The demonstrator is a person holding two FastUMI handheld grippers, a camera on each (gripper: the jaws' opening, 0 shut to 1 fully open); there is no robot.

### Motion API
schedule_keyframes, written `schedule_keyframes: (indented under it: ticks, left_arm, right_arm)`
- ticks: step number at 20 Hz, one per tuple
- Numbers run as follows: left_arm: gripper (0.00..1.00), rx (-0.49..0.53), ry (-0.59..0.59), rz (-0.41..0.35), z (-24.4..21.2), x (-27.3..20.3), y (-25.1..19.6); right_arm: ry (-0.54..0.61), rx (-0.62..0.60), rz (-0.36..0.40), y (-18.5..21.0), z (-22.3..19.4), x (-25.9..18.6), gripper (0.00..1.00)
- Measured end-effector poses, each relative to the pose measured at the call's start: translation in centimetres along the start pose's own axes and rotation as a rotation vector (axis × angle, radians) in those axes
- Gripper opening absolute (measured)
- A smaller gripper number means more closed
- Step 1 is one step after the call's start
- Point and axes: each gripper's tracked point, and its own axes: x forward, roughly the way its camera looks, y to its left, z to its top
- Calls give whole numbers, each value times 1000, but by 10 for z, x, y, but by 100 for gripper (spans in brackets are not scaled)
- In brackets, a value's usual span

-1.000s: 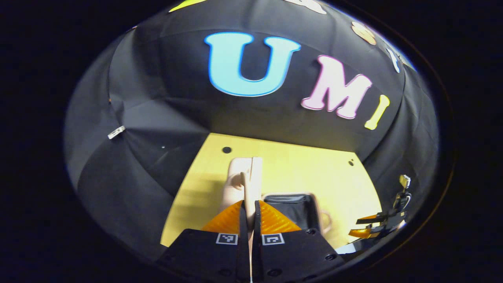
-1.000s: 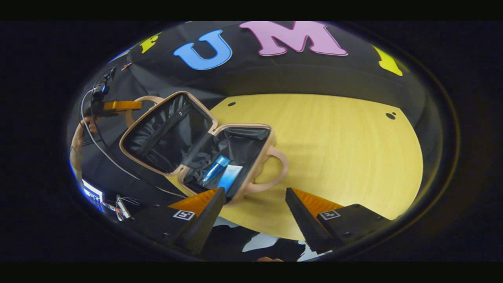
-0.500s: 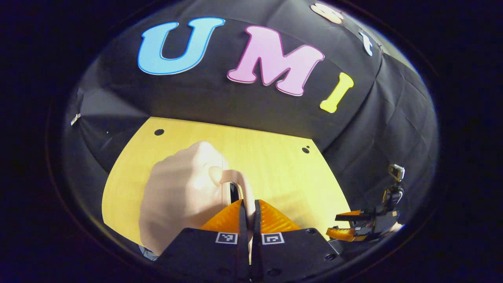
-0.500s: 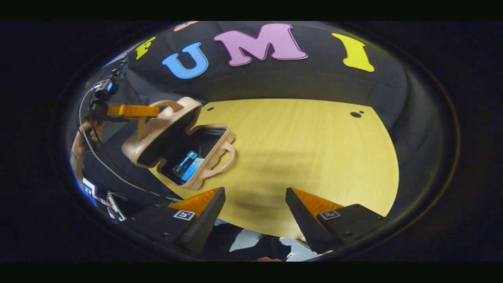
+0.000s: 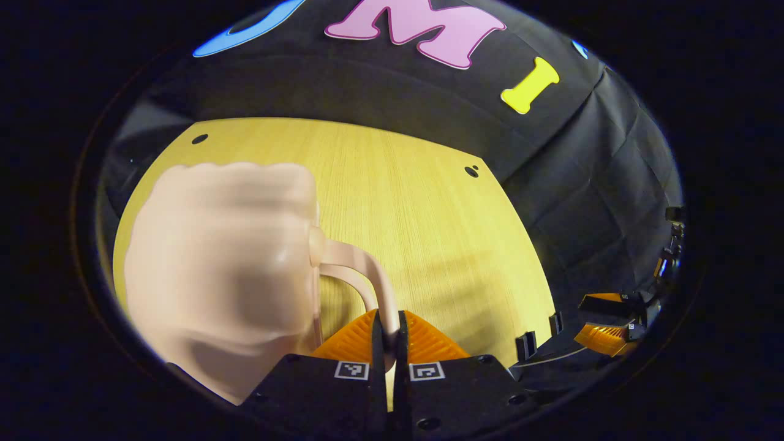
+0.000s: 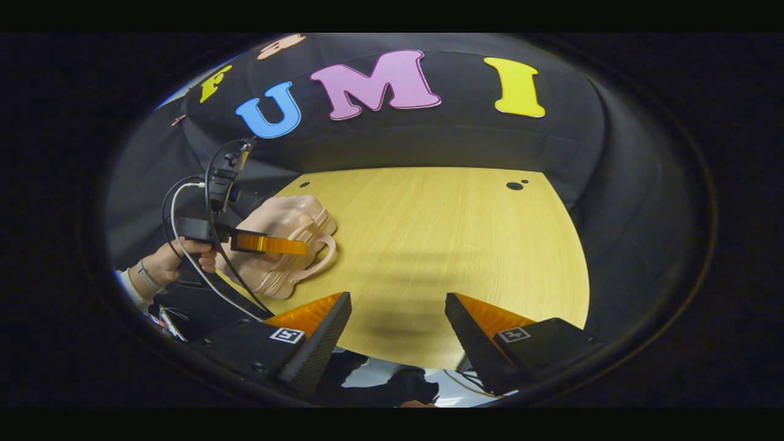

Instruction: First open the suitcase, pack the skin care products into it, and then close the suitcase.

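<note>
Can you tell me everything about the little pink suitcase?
The suitcase is small, pale pink, with a smooth, hard-looking shell and rounded corners. It lies flat near one edge of the yellow wooden table, and its lid looks shut. It has thin, curved carry handles on one side. The left claw is shut on one handle. The right claw is open and apart from it.

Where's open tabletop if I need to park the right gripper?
Bare table runs from the suitcase across to the booth wall on the right and back to the far edge. Crowded only at the near left, where the left gripper is shut on the suitcase handle.
</note>
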Motion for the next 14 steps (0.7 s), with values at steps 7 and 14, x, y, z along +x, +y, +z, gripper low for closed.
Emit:
schedule_keyframes:
  ticks: [7,14]
  left_arm:
    - [72,235,-28,95,12,-16,-10]
    - [89,397,-448,78,112,-121,-75]
  right_arm:
    - [-92,34,-98,9,21,-4,98]
    - [-357,-35,-152,34,105,-34,98]
